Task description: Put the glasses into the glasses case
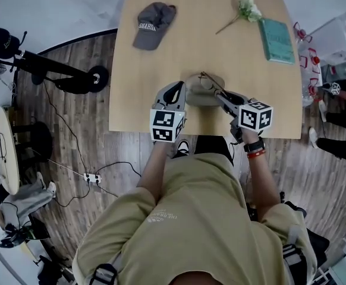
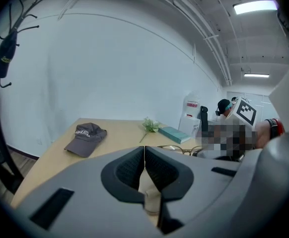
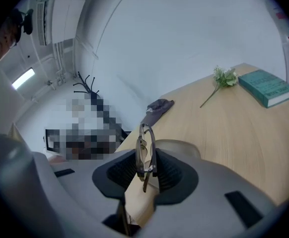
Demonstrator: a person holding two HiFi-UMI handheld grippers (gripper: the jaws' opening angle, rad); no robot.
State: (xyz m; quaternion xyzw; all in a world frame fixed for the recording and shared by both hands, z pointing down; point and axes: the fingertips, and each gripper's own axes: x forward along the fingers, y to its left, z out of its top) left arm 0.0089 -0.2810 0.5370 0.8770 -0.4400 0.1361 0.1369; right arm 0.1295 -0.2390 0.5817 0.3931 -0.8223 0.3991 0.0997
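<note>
Clamps glasses (image 3: 145,148) in right gripper (image 3: 145,170), holds left gripper (image 2: 144,155) closed at 9 o'clock of case (image 1: 201,94); may slip out (thin frame) and miss it.

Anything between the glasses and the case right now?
Nothing visible. The right tool grips the glasses right at the beige case, with no object between them. The left tool, jaws together, sits at the case's left end, not across it. Whether the case lies open isn't clear.

right gripper (image 3: 147,155): fingers (image 3: 119,173) clamped on glasses (image 3: 144,140) | glasses upright, folded | glasses case (image 3: 180,147) just behind
</note>
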